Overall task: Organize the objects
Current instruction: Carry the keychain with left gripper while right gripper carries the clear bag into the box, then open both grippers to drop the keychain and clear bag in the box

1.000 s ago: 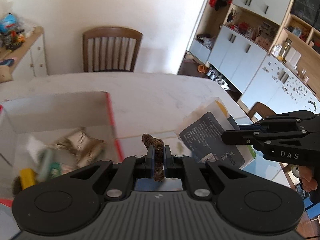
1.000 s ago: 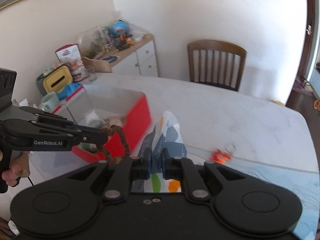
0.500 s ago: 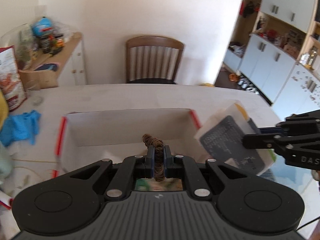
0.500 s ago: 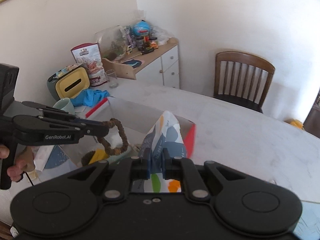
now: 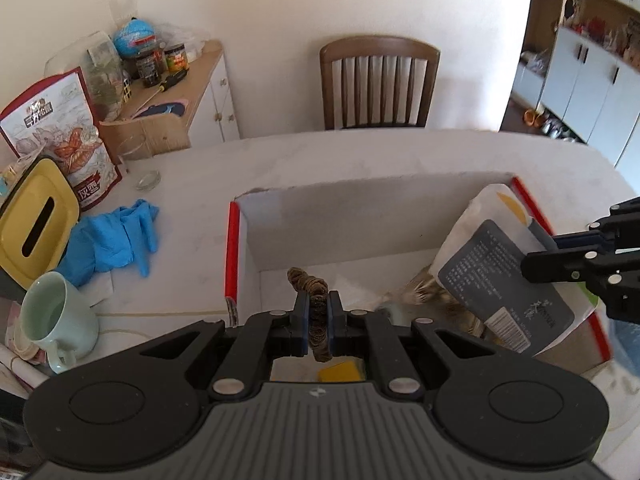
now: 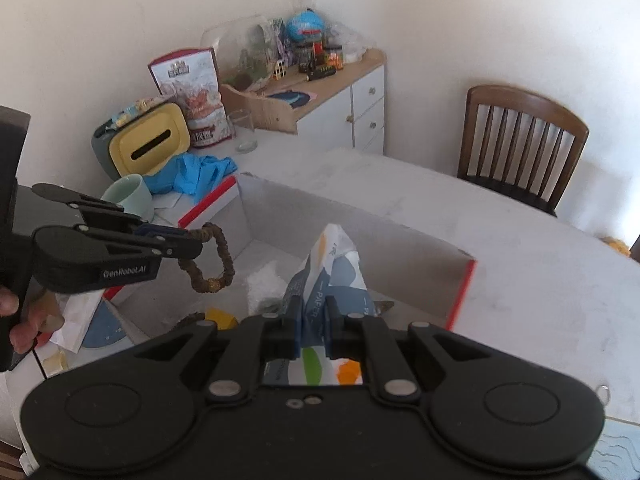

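Observation:
My left gripper [image 5: 317,312] is shut on a brown scrunchie [image 5: 316,320] and holds it above the open box [image 5: 360,216] with red edges. In the right wrist view the scrunchie [image 6: 212,264] hangs as a loop from the left gripper [image 6: 192,244] over the box's left part. My right gripper [image 6: 313,320] is shut on a tissue pack [image 6: 332,272] and holds it above the box [image 6: 360,236]. The pack [image 5: 504,280] shows over the box's right side in the left wrist view, with the right gripper [image 5: 532,260] on it. Several small items lie in the box.
On the white table [image 5: 360,160] left of the box lie blue gloves [image 5: 112,236], a pale green mug [image 5: 56,320], a yellow tissue holder [image 5: 36,216], a snack bag [image 5: 68,136] and a glass [image 6: 244,132]. A wooden chair [image 5: 378,80] stands behind the table. A cluttered sideboard [image 6: 340,80] stands at the back.
Both grippers have moved left over the box with their loads. The box, at the left edge before, now lies under both grippers.

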Motion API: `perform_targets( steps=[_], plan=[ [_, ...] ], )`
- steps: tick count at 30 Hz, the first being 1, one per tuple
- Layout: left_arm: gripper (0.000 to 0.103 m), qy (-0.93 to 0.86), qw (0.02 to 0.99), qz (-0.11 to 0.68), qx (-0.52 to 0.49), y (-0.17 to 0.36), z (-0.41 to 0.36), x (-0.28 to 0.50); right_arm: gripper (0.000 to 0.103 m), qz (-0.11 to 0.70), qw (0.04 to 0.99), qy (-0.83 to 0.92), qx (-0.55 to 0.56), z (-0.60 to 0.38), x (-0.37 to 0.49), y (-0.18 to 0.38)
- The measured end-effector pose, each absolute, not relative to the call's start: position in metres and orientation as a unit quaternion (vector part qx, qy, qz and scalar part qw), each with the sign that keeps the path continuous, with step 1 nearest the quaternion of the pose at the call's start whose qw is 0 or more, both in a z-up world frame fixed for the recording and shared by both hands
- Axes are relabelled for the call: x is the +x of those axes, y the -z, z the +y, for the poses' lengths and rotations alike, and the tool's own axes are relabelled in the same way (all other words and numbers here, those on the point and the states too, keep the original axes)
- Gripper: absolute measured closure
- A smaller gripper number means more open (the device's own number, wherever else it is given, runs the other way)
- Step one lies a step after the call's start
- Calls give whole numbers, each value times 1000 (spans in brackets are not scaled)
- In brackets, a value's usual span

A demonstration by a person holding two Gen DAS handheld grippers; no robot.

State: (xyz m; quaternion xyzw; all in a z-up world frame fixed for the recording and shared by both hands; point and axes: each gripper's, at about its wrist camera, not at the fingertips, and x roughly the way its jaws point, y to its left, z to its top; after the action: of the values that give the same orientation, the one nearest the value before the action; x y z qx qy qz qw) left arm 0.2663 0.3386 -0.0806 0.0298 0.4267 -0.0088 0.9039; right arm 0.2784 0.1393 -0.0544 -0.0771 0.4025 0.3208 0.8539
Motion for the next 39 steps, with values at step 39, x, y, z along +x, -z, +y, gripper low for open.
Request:
perform_targets(
  steps=[39],
  plan=[
    [73,-20,862,505,42,125,332,290,57,417,842,-339,-52,133,264,67]
  ],
)
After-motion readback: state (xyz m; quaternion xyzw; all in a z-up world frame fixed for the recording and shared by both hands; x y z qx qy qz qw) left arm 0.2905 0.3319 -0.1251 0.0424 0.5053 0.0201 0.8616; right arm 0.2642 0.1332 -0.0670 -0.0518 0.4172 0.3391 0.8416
